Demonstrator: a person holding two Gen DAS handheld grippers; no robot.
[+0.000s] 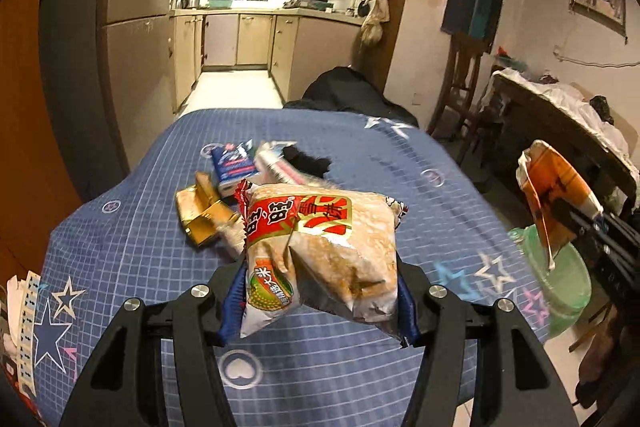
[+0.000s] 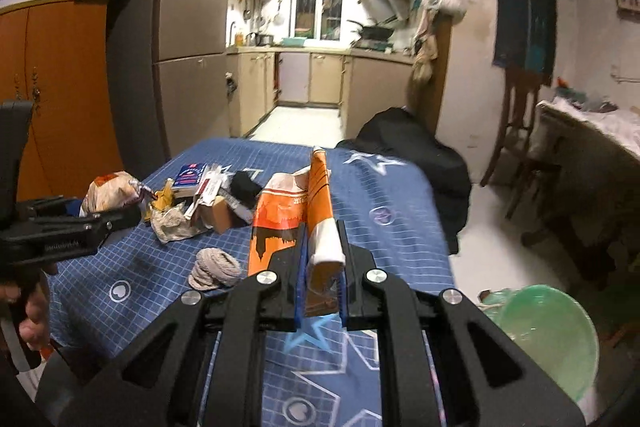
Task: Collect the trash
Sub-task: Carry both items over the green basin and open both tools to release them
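Observation:
My left gripper (image 1: 320, 291) is shut on a rice cracker snack bag (image 1: 320, 247), held above the blue checked tablecloth (image 1: 360, 379). It also shows at the left of the right wrist view (image 2: 112, 193). My right gripper (image 2: 320, 267) is shut on an orange and white paper bag (image 2: 296, 211), held above the table's right side. That bag also shows in the left wrist view (image 1: 556, 199), over a green plastic basin (image 1: 568, 291). More trash lies mid-table: a gold wrapper (image 1: 200, 219), a blue packet (image 1: 234, 167) and a crumpled wrapper (image 2: 174, 223).
The green basin (image 2: 544, 343) sits on the floor beside the table's right edge. A coil of rope (image 2: 216, 267) and a black item (image 2: 244, 191) lie on the table. A dark chair (image 2: 416, 155) stands behind the table. A cluttered side table (image 1: 560, 115) stands at right.

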